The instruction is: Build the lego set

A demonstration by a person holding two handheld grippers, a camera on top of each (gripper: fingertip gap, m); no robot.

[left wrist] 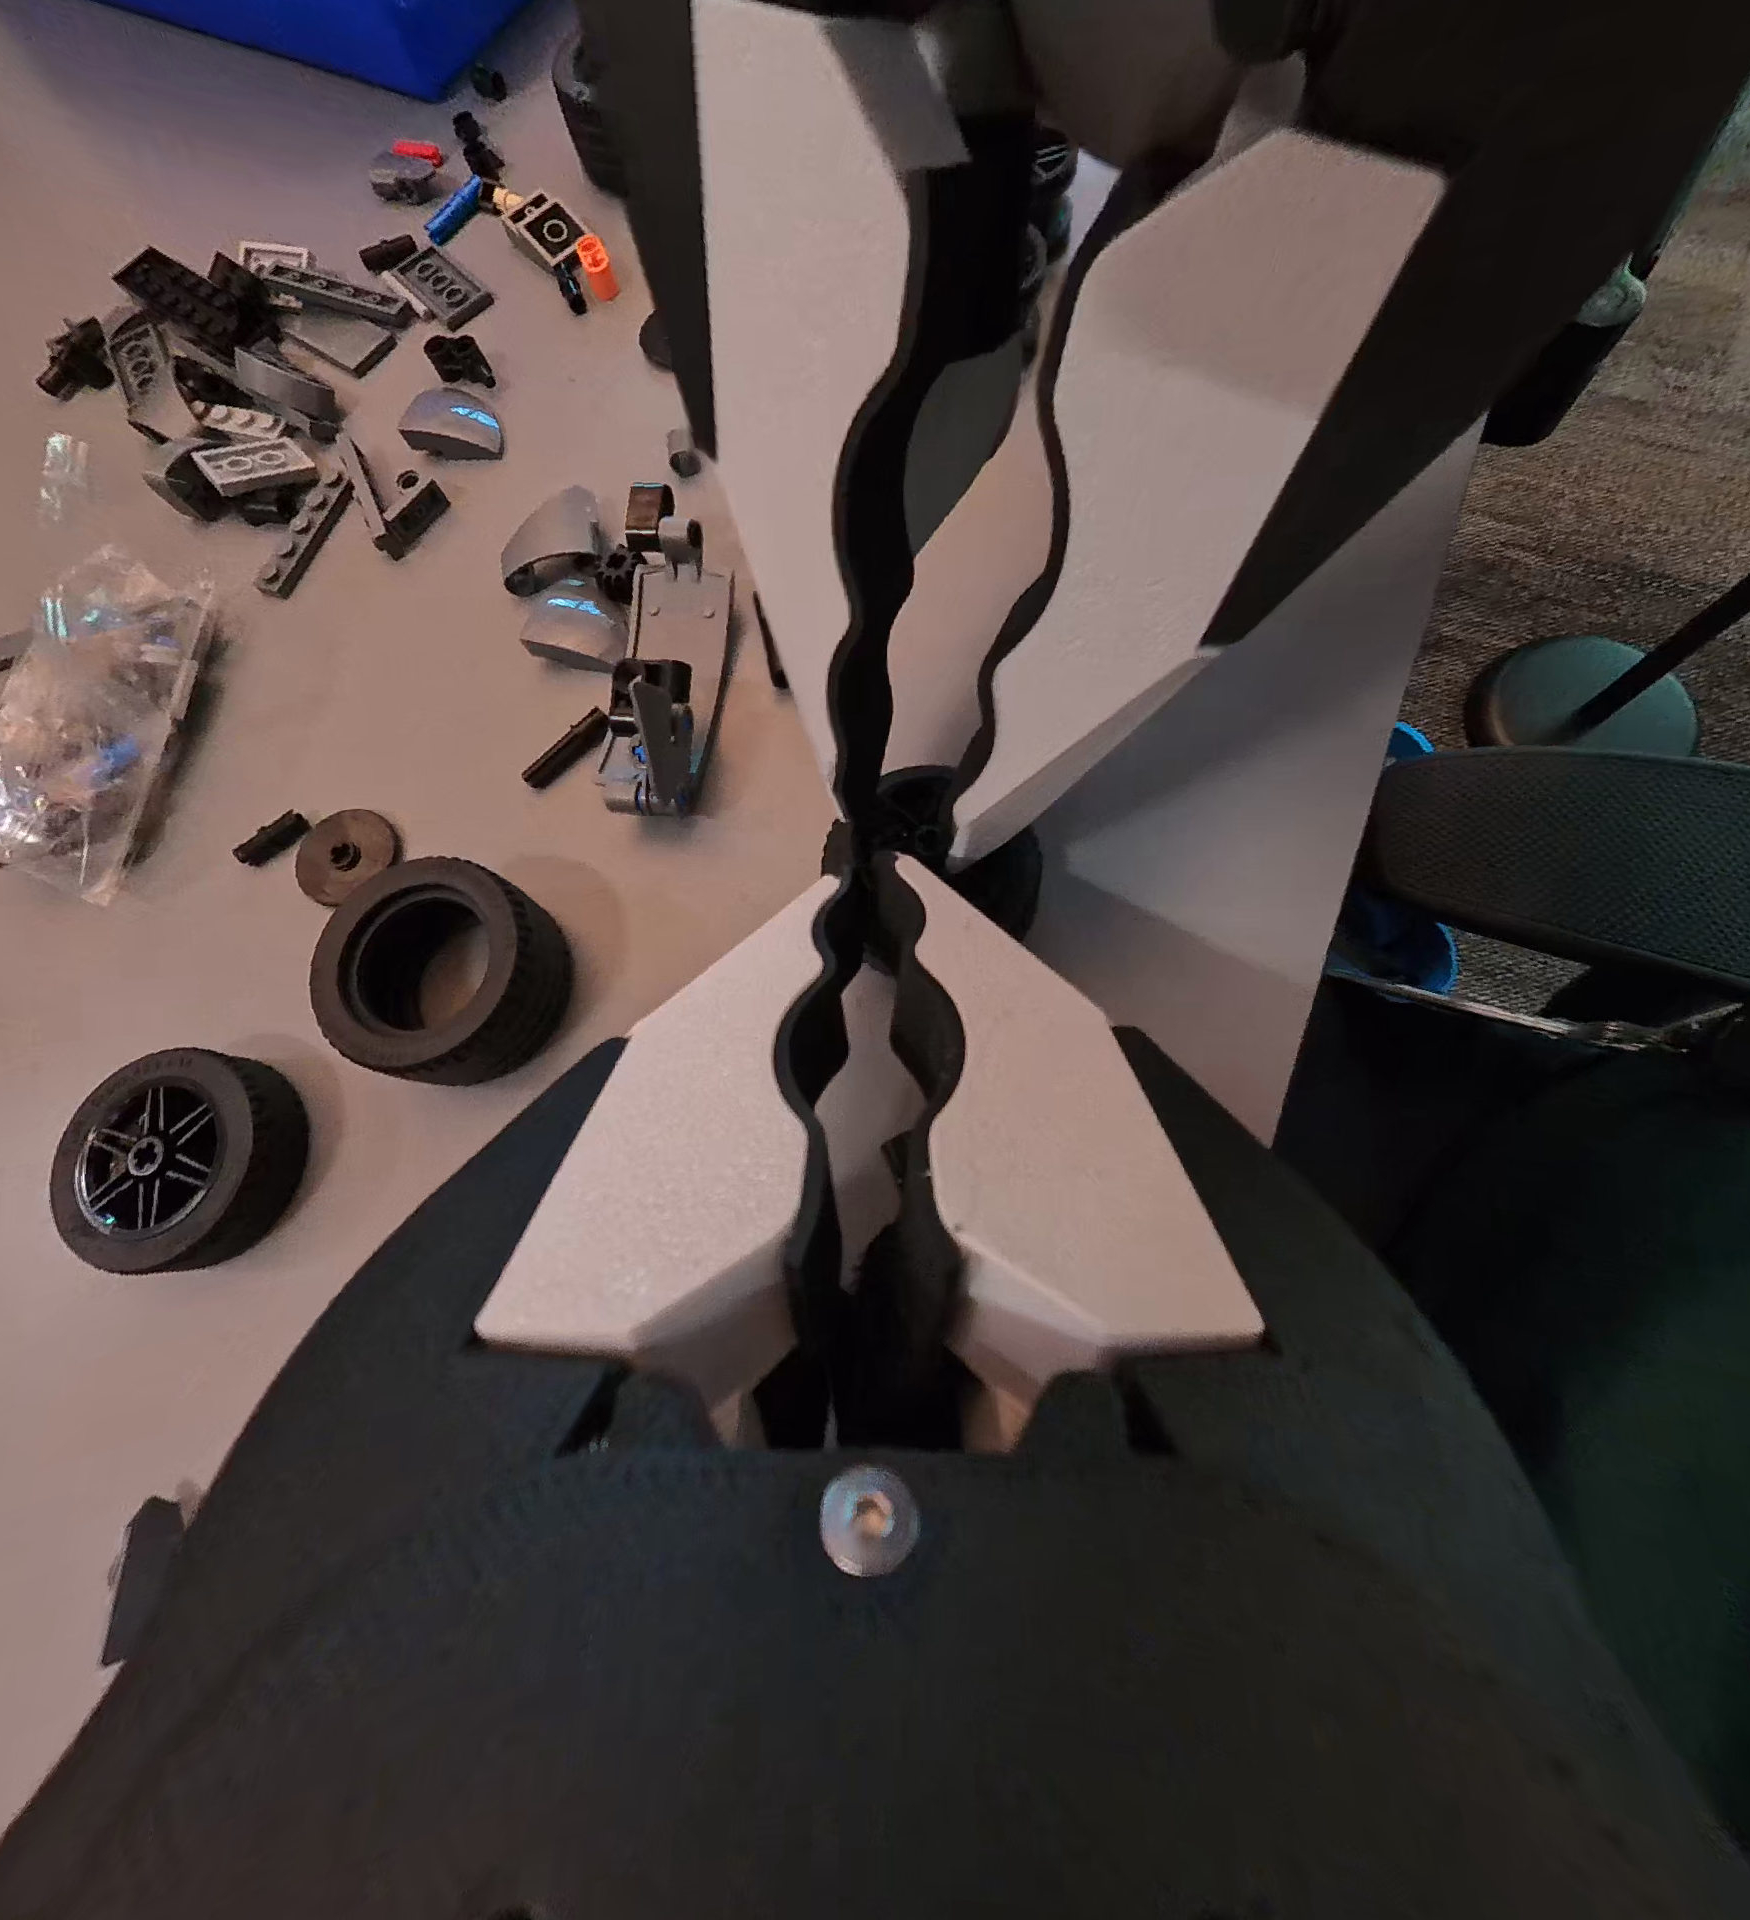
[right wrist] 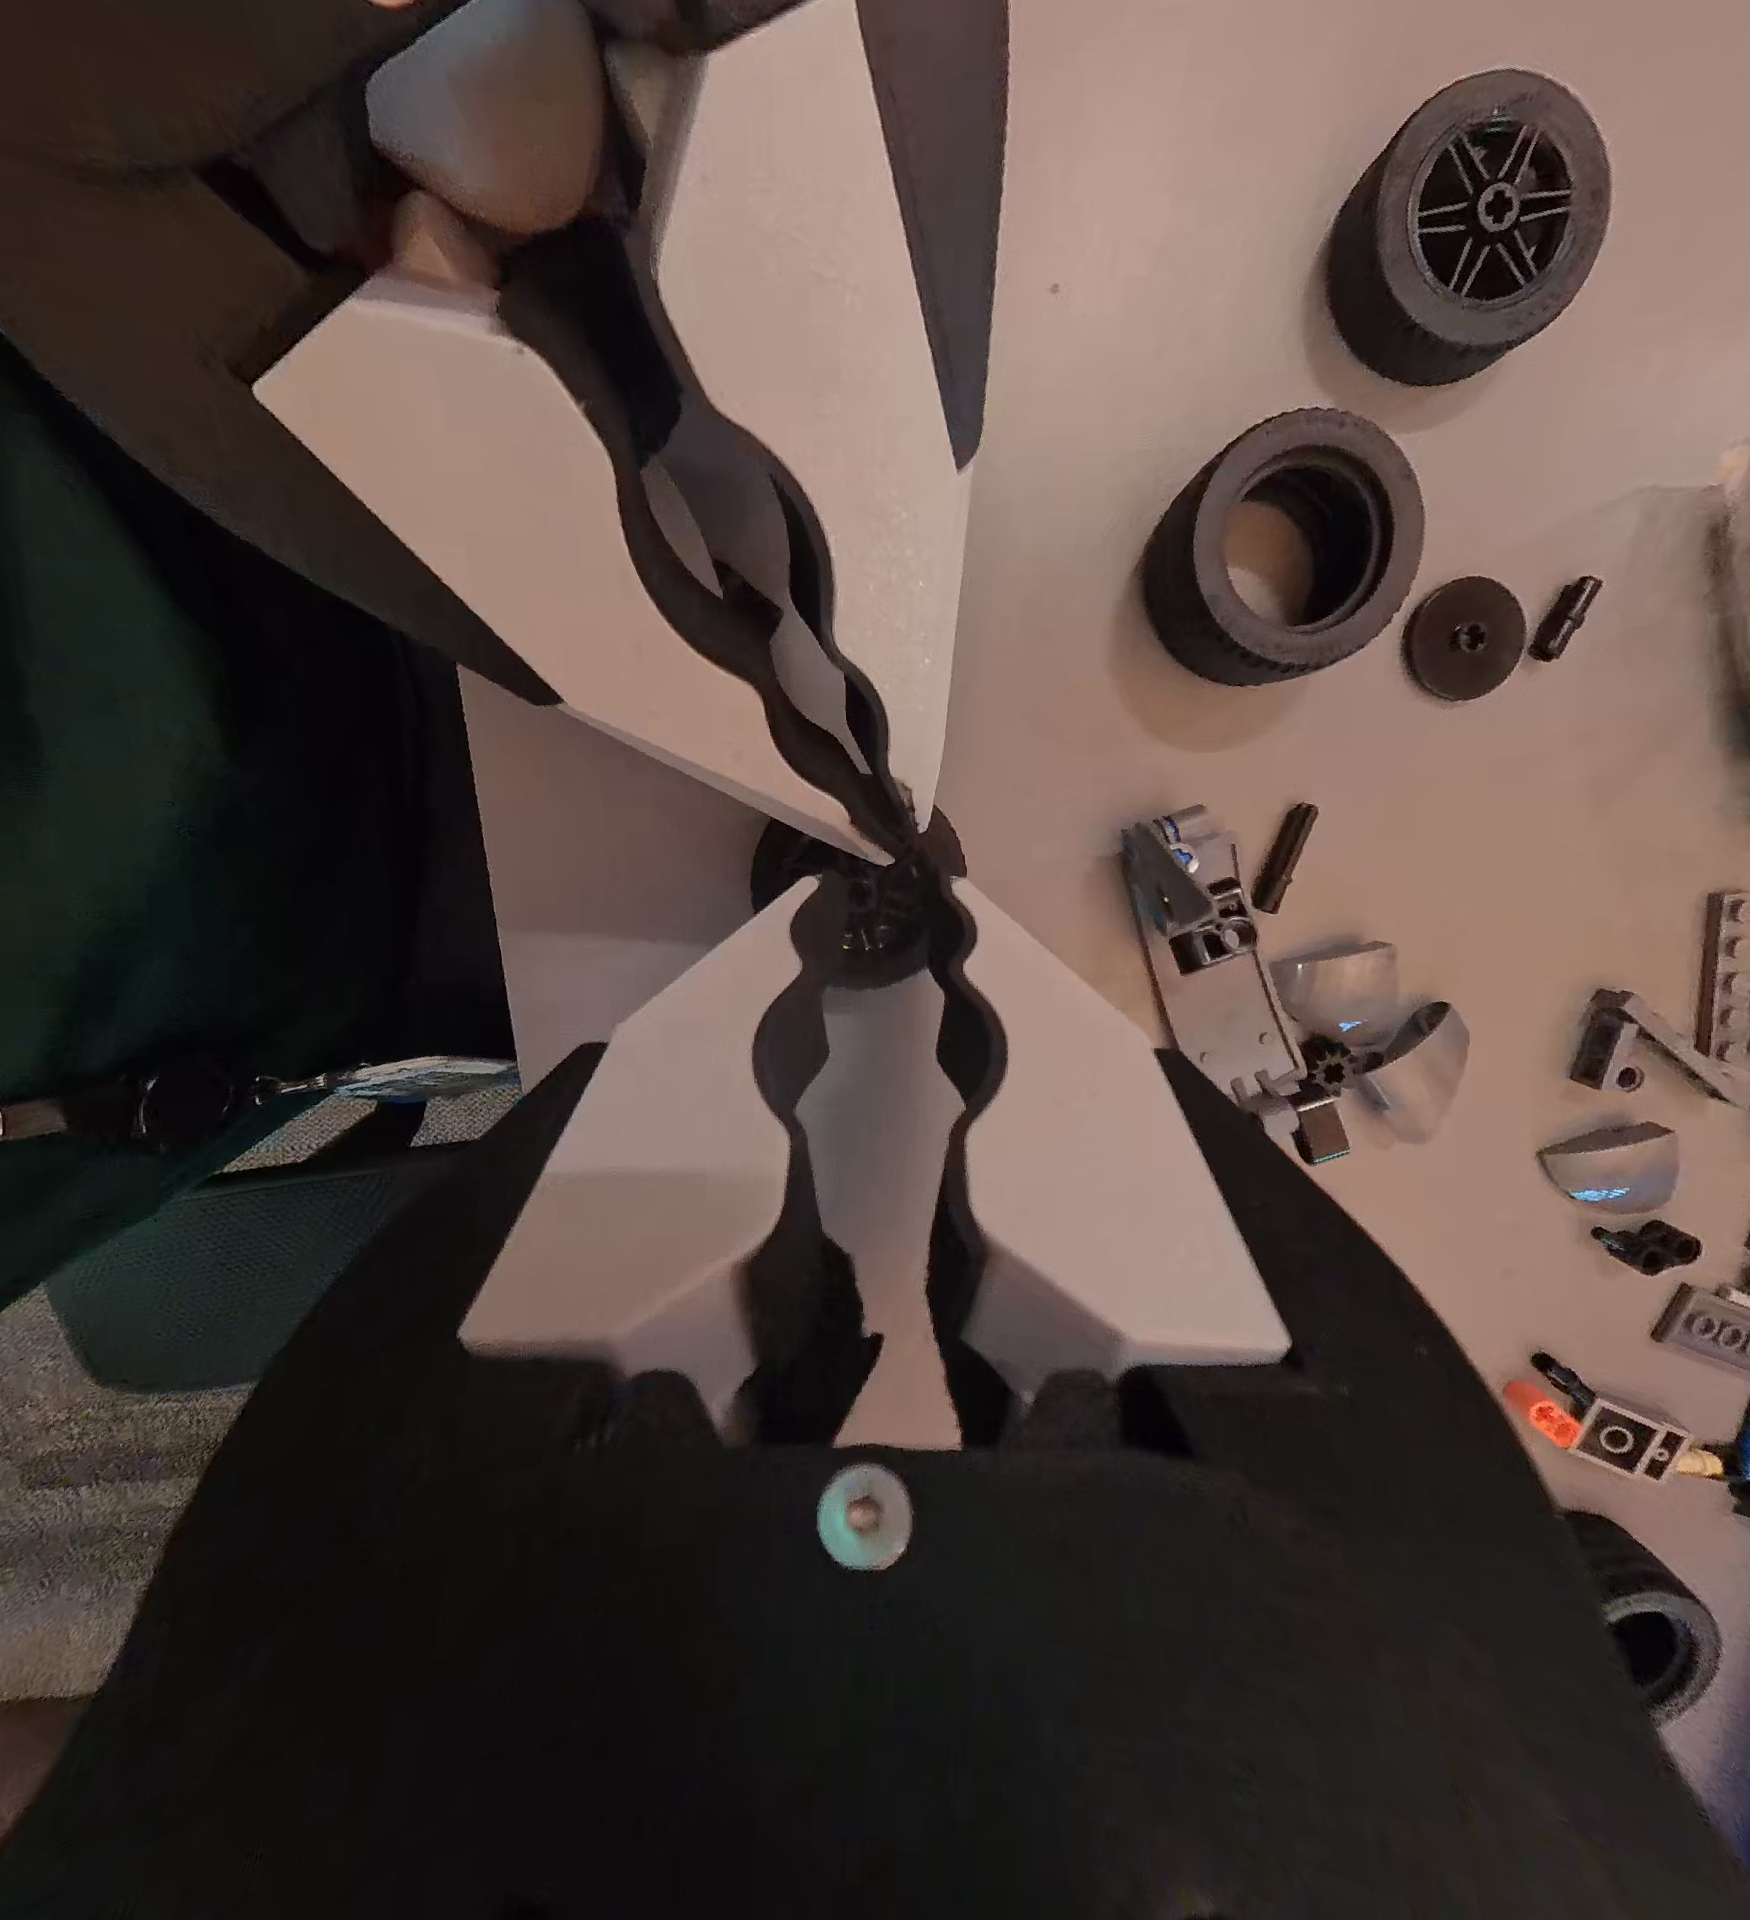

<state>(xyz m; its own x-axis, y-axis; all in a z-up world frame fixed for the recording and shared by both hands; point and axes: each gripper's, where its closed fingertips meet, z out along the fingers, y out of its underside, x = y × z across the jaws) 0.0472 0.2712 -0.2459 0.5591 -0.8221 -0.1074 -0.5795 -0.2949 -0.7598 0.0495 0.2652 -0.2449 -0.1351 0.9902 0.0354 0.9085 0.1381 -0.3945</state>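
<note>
Both tongs meet tip to tip over the near edge of the pale grey bench, and between them sits the small black round wheel hub — that meeting point is what the next move depends on. In the left wrist view the left tongs come up from below with their wavy black pads nearly together at the tips, apparently pinched on the edge of the hub; the right tongs reach in from the opposite side, their tips a little parted around the same piece. The right wrist view agrees: the right tongs straddle the hub loosely, while the left tongs arrive narrowed to a point from the upper left. How firm either grip is I cannot tell; the left looks clenched on the hub, the right looks slack around it.

The hub seems to lie flat, its axle hole facing up, so its axis runs roughly upright and neither pair of tongs is nearer — they share it.

The empty black rubber tyre lies on its side on the bench, well off to the left tongs' left, beside a finished black spoked wheel with tyre. My judgement: the hub must travel that way, so the right tongs should let go cleanly first.
</note>
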